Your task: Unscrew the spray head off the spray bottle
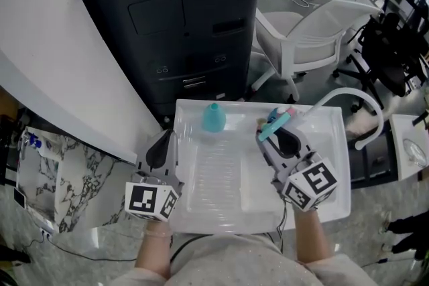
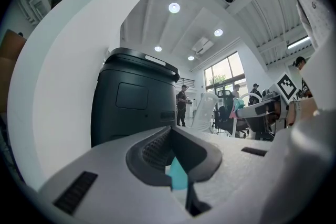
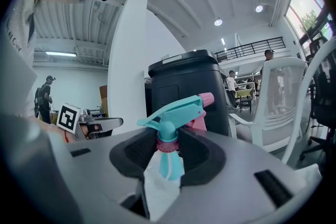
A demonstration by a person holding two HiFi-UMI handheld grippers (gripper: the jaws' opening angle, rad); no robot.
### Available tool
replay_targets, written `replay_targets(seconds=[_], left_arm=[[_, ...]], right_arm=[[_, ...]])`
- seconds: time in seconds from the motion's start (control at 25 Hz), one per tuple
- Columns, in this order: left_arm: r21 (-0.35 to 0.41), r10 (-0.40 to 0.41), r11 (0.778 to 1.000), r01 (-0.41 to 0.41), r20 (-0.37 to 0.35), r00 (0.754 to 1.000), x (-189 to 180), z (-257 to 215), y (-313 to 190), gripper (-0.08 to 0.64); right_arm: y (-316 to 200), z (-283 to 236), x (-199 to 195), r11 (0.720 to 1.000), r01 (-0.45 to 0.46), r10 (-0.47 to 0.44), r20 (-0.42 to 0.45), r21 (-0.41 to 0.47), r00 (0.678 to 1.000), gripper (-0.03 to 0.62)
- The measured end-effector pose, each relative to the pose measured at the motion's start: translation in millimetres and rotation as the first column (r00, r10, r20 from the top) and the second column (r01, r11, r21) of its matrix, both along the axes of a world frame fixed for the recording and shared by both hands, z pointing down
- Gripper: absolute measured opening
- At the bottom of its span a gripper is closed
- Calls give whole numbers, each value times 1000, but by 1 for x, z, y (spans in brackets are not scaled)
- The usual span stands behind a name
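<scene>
**Q:** What lies nearest, at the near edge of the bench (image 1: 100, 241)?

**A:** The two grippers. The right gripper (image 1: 273, 132) is over the right half of the white tray (image 1: 340, 164). Its jaws are clamped on the neck of the teal spray head (image 1: 276, 122), with the pink nozzle aimed toward the far right corner. The left gripper (image 1: 163, 144) is at the tray's left rim. Its jaws are drawn together on nothing, and only a teal sliver shows through the slit.

**Q:** And the bottle?

**A:** The spray bottle (image 1: 214, 118) is in the tray toward the far edge, between the grippers and touching neither. Its teal shoulder is bare and its clear body is faint. Whether it stands or lies cannot be told.

**Q:** Which step is in hand?

**A:** Head and bottle are apart, so the unscrewing appears complete. The next move probably calls for lowering the head onto bare tray floor and parting the jaws.

**Q:** What surrounds the bench, and what obstructs?

**A:** A dark cabinet (image 1: 174, 17) and a white chair (image 1: 301, 37) stand beyond the far edge. Nothing visible in the tray blocks the way.
</scene>
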State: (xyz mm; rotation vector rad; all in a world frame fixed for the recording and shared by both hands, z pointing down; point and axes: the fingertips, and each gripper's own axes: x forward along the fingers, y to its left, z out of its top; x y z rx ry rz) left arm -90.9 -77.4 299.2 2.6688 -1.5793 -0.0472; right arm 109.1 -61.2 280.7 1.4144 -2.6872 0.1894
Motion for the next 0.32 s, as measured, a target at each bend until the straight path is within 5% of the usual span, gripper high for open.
replay_targets(seconds=[0.32], left_arm=[[-12,-8,1000,8,-3,1000,-6,10,-7,5]], right_arm=[[-4,7,-3,1000,1,-1,21,-13,1000,135]])
